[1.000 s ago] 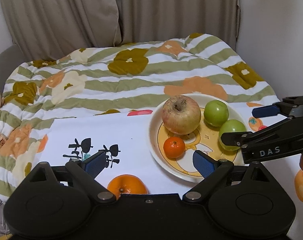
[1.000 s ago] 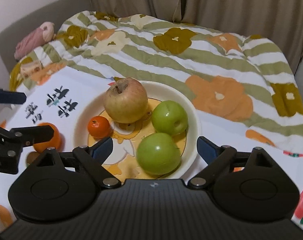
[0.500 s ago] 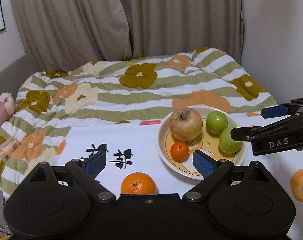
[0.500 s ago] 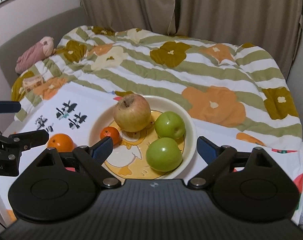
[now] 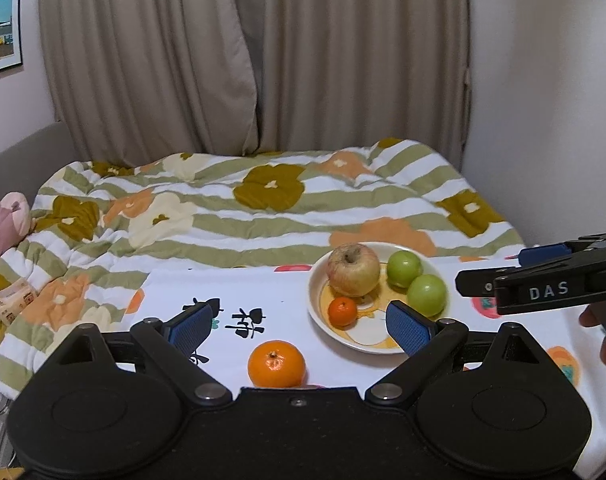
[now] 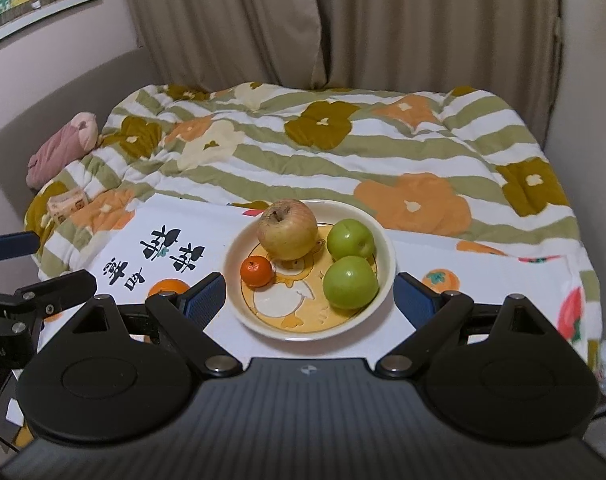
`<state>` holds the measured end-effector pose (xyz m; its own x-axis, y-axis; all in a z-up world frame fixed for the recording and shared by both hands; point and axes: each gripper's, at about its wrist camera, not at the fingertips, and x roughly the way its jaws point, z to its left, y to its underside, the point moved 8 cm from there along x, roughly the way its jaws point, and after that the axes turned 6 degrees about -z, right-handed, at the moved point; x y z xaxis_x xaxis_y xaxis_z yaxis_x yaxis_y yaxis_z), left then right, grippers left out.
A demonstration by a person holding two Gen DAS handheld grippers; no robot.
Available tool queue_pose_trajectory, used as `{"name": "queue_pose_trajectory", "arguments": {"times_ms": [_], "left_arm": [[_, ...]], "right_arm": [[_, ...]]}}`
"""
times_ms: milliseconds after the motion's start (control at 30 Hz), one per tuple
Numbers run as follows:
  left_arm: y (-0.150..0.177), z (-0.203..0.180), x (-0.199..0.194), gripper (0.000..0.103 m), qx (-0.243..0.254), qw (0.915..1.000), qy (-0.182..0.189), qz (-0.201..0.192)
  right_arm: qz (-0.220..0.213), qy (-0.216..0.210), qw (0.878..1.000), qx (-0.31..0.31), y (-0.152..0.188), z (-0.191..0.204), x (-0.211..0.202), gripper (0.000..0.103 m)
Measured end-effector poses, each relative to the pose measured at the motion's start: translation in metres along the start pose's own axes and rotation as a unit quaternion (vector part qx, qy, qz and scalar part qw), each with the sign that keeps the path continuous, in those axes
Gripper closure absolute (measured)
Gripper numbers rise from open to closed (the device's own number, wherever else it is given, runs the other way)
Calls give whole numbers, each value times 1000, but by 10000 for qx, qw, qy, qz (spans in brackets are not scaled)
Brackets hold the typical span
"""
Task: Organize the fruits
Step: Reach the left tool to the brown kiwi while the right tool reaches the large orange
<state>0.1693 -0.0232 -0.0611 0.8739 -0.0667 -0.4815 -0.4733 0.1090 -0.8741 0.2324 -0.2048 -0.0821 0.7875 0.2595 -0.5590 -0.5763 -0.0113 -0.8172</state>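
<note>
The plate (image 6: pixel 387 240), cream with a yellow duck picture inside, sits on the white printed cloth (image 5: pixel 263 288) that covers the tabletop, and it serves as the landmark here. On the plate, the large reddish-yellow apple (image 6: pixel 287 229) rests at the far left side, with the small tangerine (image 6: pixel 256 271) just in front of it and touching or nearly touching it. Two green apples share the right half of the plate: the far green apple (image 6: pixel 350 239) by the back rim and the near green apple (image 6: pixel 350 282) by the front rim, the two pressed close together. Off the plate, to its near left on the cloth, lies the loose orange (image 5: pixel 276 363), well apart from the rim. The left tongs (image 5: pixel 299 322) hang open and empty above the cloth, the orange showing between the blue pads (image 5: pixel 191 327) in that view, with the plate just beyond the right pad. The right tongs (image 6: pixel 309 298) are also spread wide and hold nothing, the plate framed between the fingers. Behind the plate a striped floral quilt (image 6: pixel 343 140) covers the bed, and beige curtains (image 5: pixel 263 60) hang beyond it.
</note>
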Motion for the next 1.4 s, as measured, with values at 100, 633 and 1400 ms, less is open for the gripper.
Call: {"name": "queue_pose_trajectory", "arguments": {"times_ms": [100, 633, 1400], "left_arm": [[1, 3, -13, 6, 63, 9998, 153, -95], [19, 43, -31, 3, 251, 9977, 628, -82], [110, 24, 82, 3, 411, 9888, 1022, 1003]], "right_arm": [[-73, 185, 9997, 121, 4, 7, -18, 0], [-5, 1030, 9920, 731, 54, 41, -62, 0], [196, 1600, 9597, 2304, 138, 29, 0, 0]]}}
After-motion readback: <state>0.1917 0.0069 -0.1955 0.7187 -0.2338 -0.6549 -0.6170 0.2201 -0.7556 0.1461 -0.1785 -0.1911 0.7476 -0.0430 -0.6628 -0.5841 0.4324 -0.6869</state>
